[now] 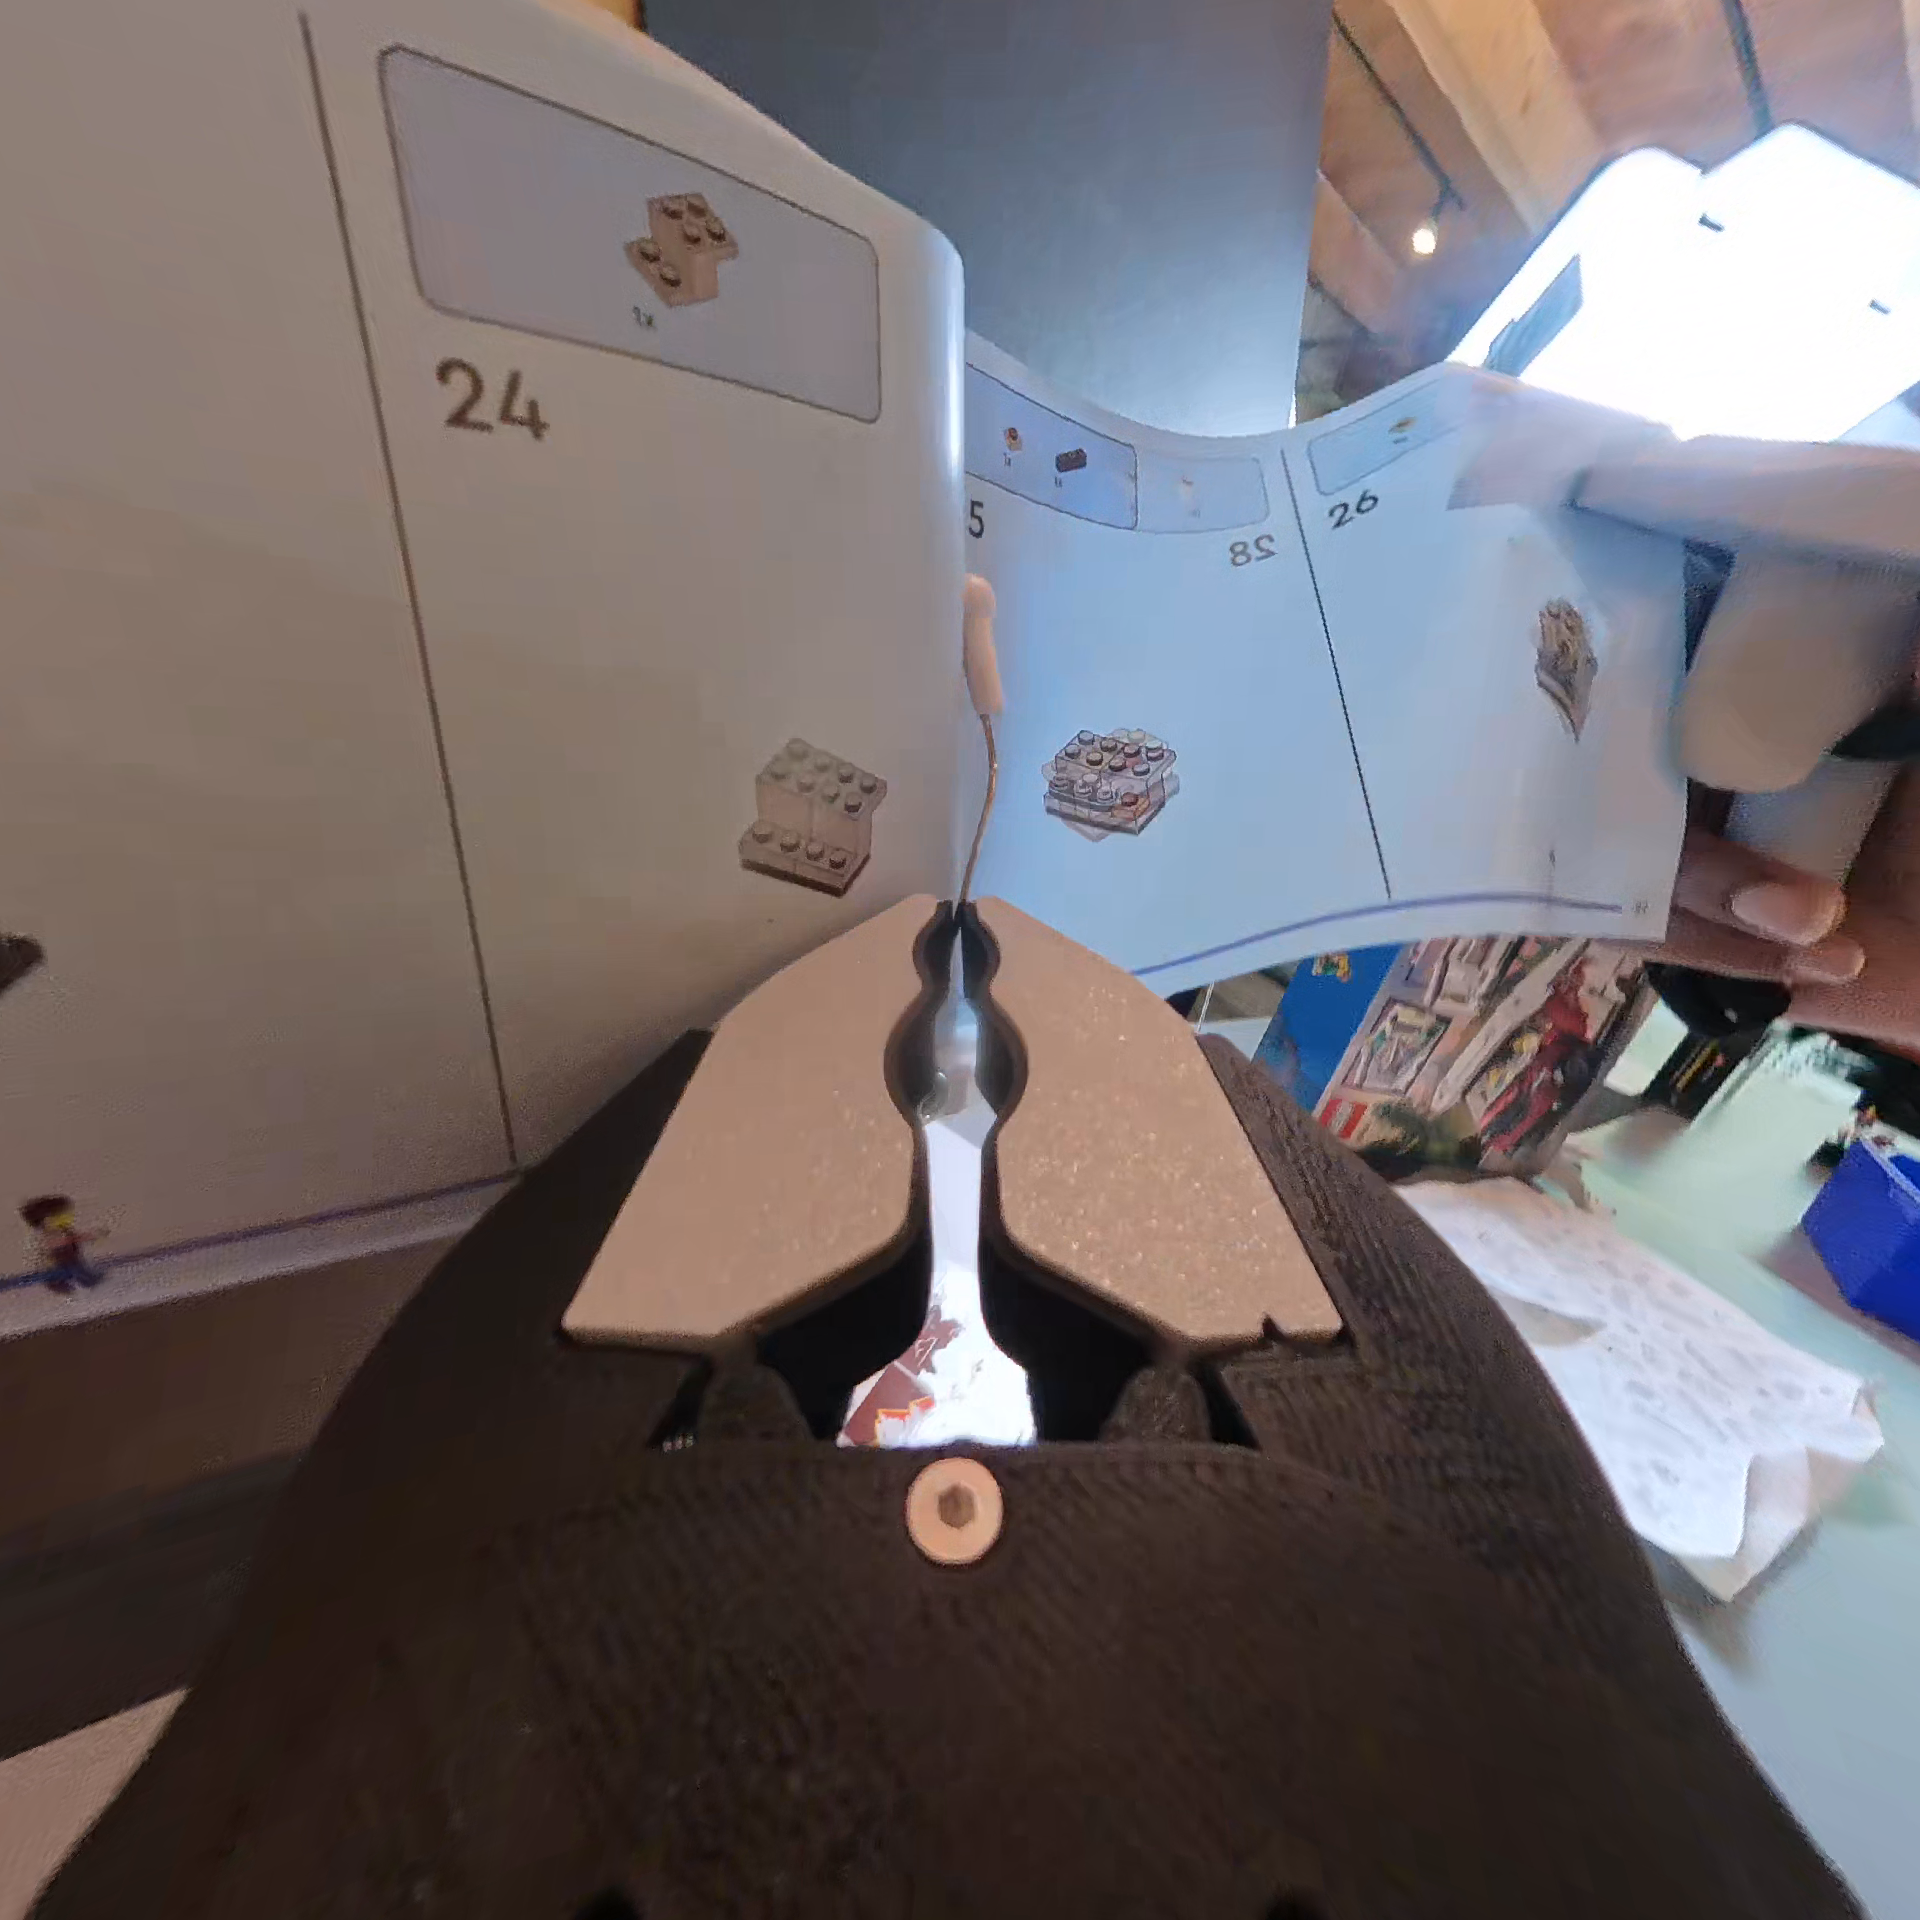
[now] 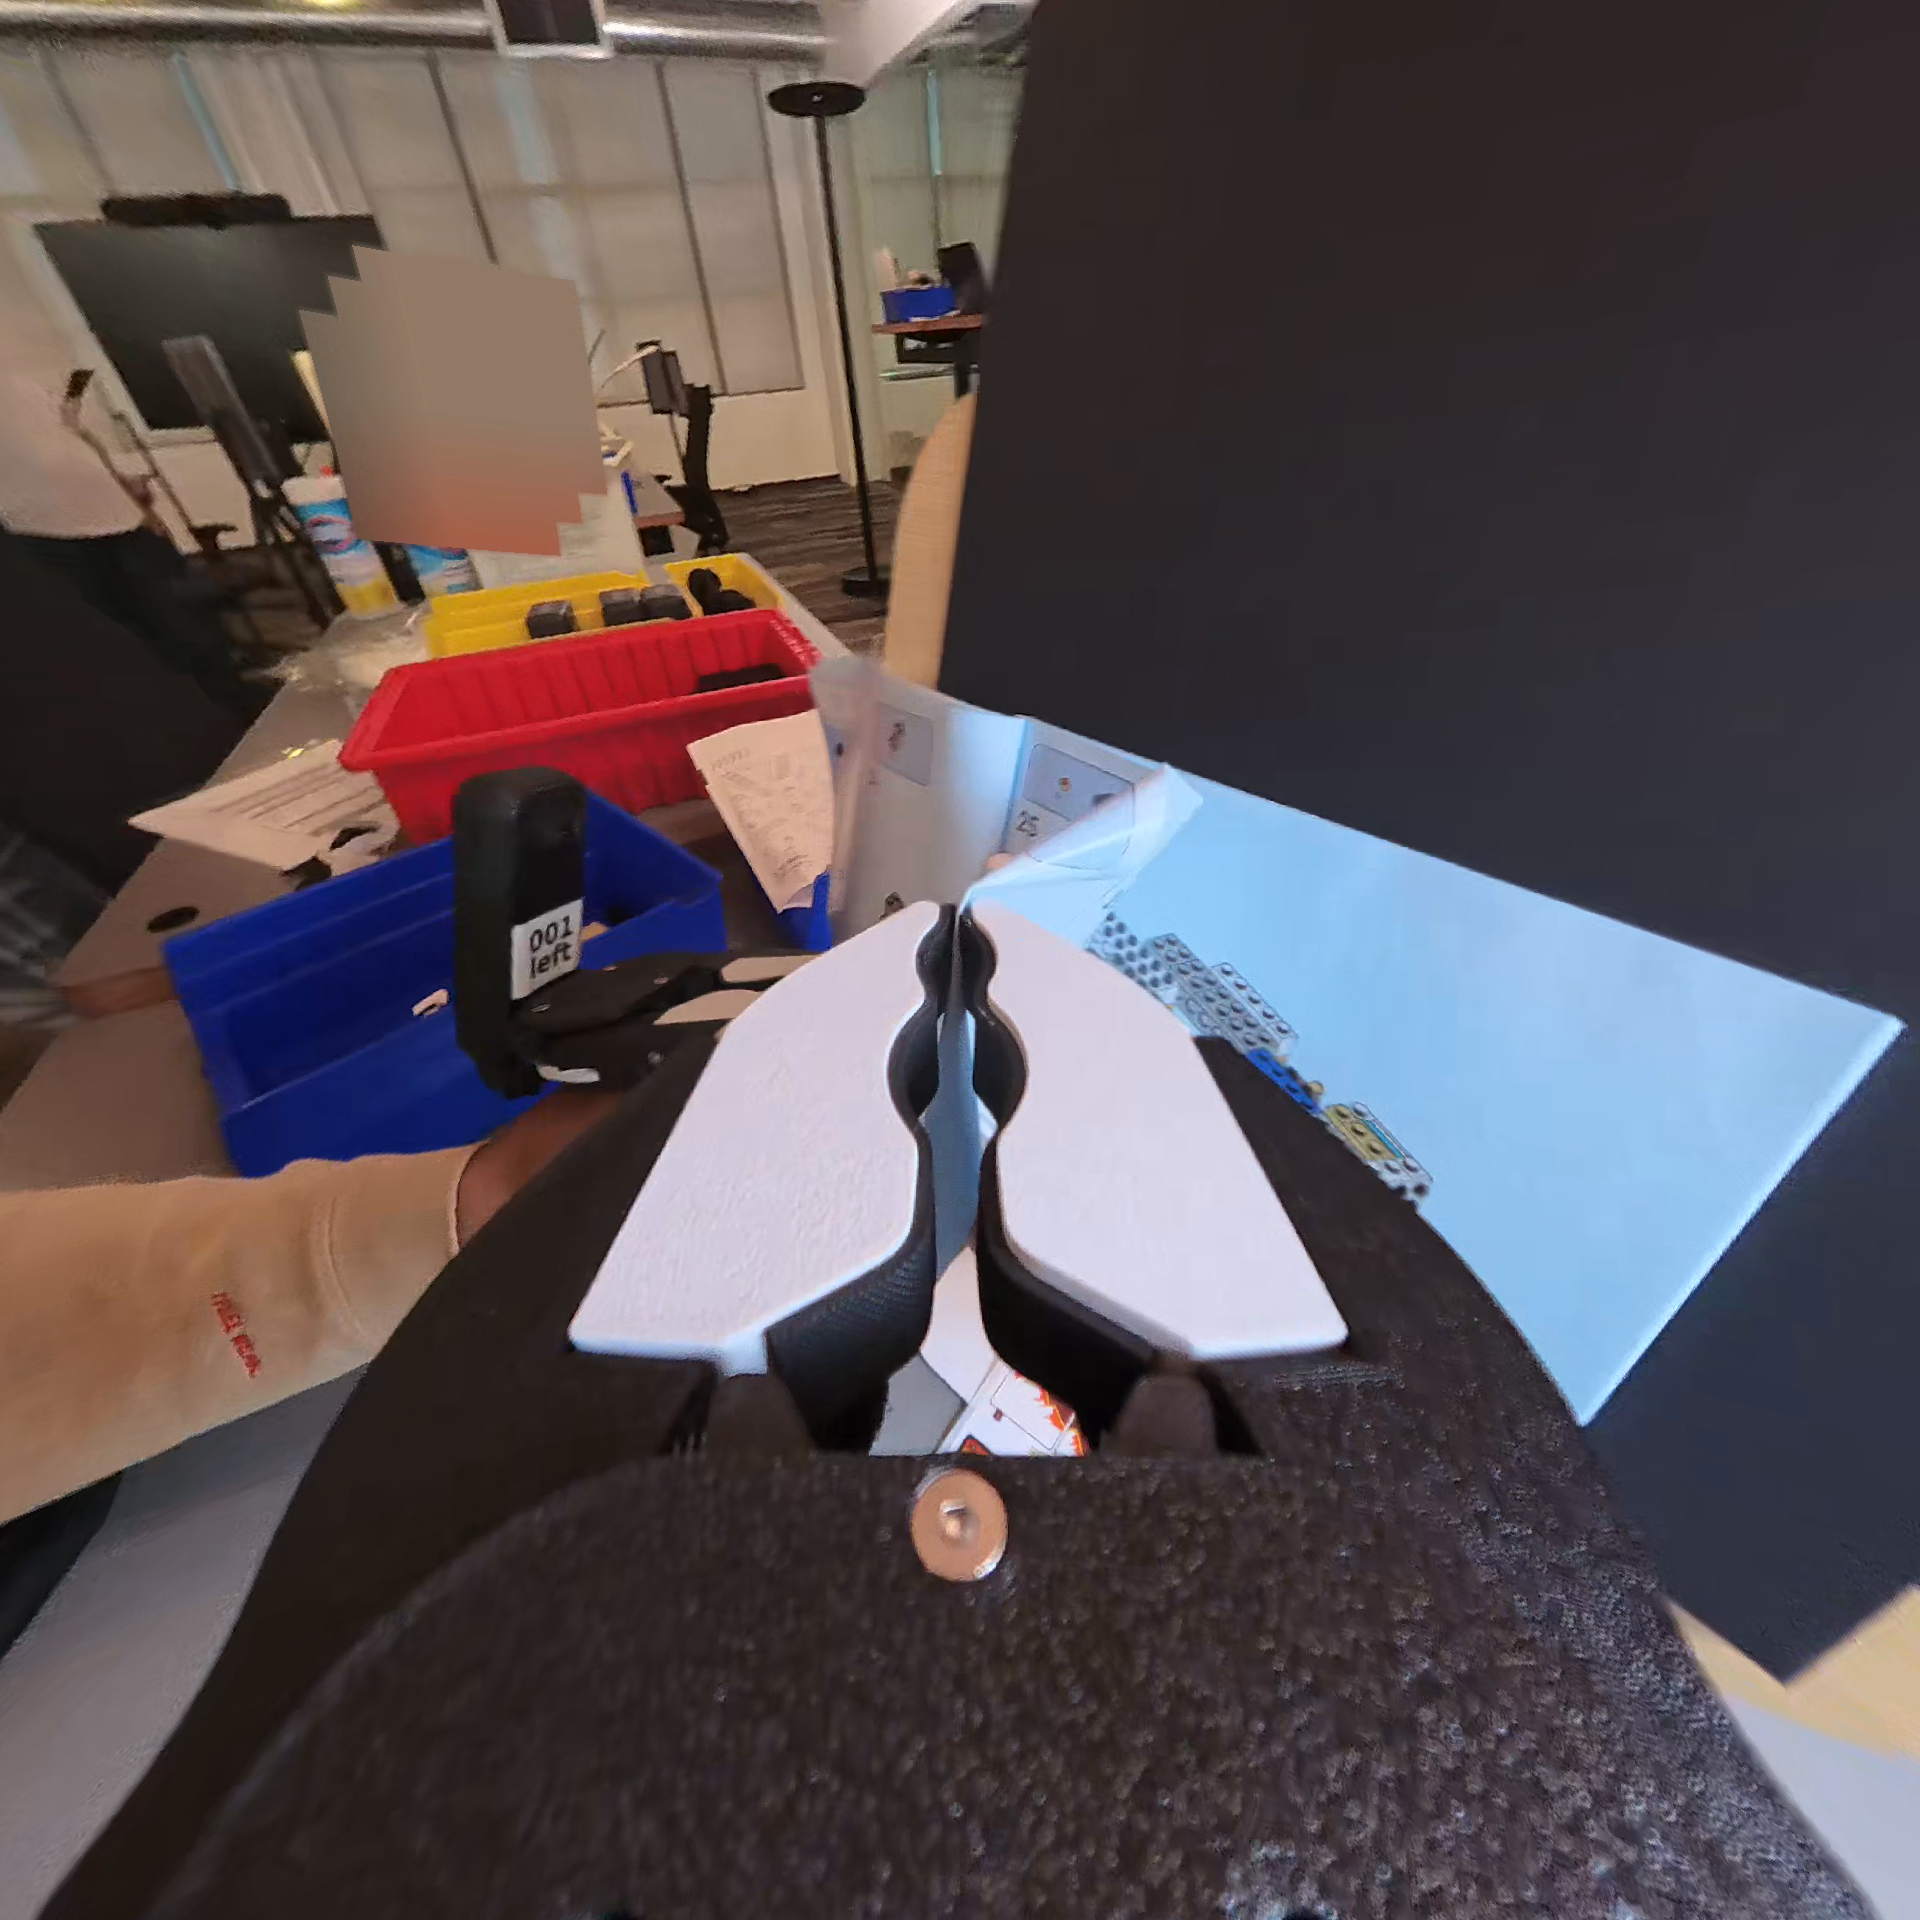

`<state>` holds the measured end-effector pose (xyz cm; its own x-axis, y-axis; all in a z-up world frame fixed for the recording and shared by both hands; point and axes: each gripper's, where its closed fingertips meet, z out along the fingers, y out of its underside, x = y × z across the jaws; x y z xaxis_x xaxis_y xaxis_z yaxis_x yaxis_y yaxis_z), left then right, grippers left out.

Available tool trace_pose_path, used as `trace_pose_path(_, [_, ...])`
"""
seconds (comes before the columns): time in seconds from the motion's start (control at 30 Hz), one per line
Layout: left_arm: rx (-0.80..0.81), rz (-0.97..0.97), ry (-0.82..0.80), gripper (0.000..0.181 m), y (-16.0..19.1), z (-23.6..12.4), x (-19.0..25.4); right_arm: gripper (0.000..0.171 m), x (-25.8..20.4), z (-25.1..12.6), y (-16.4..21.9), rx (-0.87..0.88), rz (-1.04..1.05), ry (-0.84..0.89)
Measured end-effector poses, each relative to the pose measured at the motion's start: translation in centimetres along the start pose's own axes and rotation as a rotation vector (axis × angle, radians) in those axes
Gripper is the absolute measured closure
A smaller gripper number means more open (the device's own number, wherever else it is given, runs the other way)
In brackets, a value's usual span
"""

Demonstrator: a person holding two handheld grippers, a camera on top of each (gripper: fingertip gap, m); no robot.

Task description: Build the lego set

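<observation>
The lego instruction booklet (image 1: pixel 644 644) is held open and upright in the air. My left gripper (image 1: pixel 958 914) is shut on the booklet at its centre fold, with a page bulging to the left and another spreading right. In the left wrist view my right gripper (image 1: pixel 1766 665) shows blurred at the far right, clamped on the right page's outer edge, with a hand (image 1: pixel 1766 914) under it. In the right wrist view my right gripper (image 2: pixel 956 920) is shut on a pale blue page of the booklet (image 2: pixel 1455 987). My left gripper (image 2: pixel 774 971) shows just to its left.
A lego box (image 1: pixel 1455 1049), a crumpled white paper (image 1: pixel 1621 1382) and a blue bin (image 1: pixel 1870 1247) lie on the table below. In the right wrist view a blue bin (image 2: pixel 343 997), a red bin (image 2: pixel 582 717) and a yellow bin (image 2: pixel 488 613) stand behind. A large dark surface (image 2: pixel 1455 416) fills the upper right. The gap from one gripper's tips to the other's is roughly 15 centimetres.
</observation>
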<state>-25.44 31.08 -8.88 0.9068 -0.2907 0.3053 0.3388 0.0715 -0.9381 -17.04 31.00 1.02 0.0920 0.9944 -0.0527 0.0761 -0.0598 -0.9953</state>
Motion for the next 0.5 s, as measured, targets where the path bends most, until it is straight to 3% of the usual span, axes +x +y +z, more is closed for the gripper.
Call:
trace_pose_path(0.17, [0.1,-0.213,0.026,0.179,-0.1,-0.4,-0.1,0.171,-4.2,2.9,0.1,-0.065,-0.162,-0.089])
trace_pose_path(0.27, [0.105,-0.233,0.044,0.18,0.0,-0.4,0.0,0.17,-6.2,4.8,0.2,-0.105,-0.208,-0.137])
trace_pose_path(0.33, [0.093,-0.231,0.045,0.18,0.0,-0.3,0.0,0.16,-7.5,5.8,1.0,-0.163,-0.237,-0.192])
trace_pose_path(0.4, [0.081,-0.234,0.053,0.18,0.0,-0.4,0.0,0.136,-9.2,6.0,2.4,-0.256,-0.245,-0.312])
trace_pose_path(0.5, [0.064,-0.231,0.053,0.18,0.0,-0.3,0.0,0.119,-11.1,3.7,1.8,-0.258,-0.164,-0.553])
